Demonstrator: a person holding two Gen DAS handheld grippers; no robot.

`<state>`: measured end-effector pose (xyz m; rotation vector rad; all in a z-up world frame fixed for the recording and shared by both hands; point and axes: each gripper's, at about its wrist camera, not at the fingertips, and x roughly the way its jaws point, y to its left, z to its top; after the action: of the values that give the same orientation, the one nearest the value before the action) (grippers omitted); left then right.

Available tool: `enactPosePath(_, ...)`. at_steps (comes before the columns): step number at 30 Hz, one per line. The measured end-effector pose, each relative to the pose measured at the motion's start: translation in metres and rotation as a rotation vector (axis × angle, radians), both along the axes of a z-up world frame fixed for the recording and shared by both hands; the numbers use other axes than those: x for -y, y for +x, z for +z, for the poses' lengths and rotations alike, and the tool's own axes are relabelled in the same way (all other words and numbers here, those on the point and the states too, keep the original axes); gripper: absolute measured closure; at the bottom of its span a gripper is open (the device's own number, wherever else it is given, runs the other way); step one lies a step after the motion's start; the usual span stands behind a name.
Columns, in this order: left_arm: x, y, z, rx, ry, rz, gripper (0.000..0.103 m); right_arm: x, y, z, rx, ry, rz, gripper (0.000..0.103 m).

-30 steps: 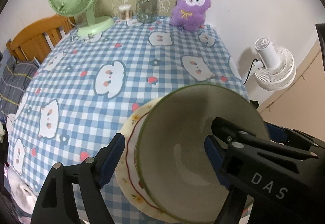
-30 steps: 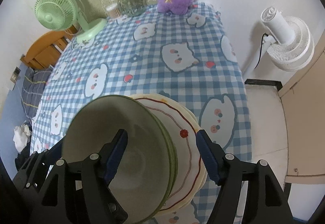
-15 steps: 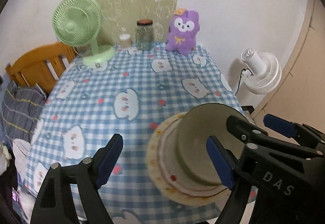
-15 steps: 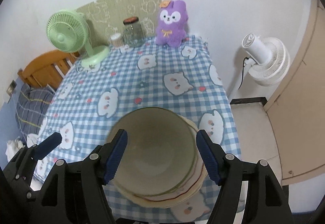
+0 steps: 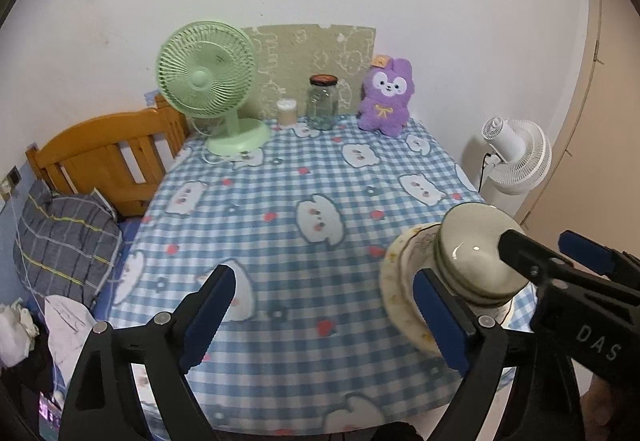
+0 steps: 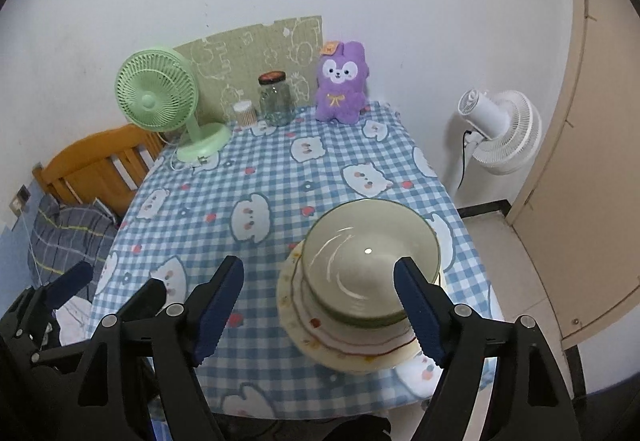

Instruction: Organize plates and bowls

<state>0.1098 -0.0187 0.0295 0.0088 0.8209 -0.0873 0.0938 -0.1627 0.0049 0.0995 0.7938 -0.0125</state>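
Note:
Cream bowls with green rims [image 6: 368, 253] sit nested on a stack of plates with a red wavy line [image 6: 344, 341], near the table's front right corner. In the left wrist view the same bowls [image 5: 476, 253] and plates [image 5: 400, 301] lie just past my right-hand finger. My left gripper [image 5: 326, 317] hangs above and back from the table, its jaws opening over bare cloth. My right gripper [image 6: 318, 309] is also raised with its jaws opening. Its right finger overlaps the stack in the picture but touches nothing.
At the table's far edge stand a green desk fan [image 5: 208, 81], a small round container [image 5: 287, 112], a glass jar [image 5: 322, 103] and a purple plush toy [image 5: 386, 97]. A wooden bed frame [image 5: 108, 157] is at left, a white floor fan [image 6: 500, 129] and a door at right.
Both grippers have pulled back and up from the stack, which now looks smaller and farther away. Their jaws no longer flank it and stand wider. The stack stays on the table.

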Motion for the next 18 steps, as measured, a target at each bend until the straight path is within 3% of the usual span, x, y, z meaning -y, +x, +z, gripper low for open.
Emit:
enactPosePath(9, -0.02, -0.038, 0.012, 0.065, 0.01, 0.016, 0.01, -0.019, -0.038, 0.011, 0.072, -0.031, 0.018, 0.017)
enactPosePath(18, -0.024, -0.063, 0.001, 0.086, 0.021, 0.071, 0.008, -0.012, -0.066, -0.003, 0.101, -0.058, 0.044, 0.016)
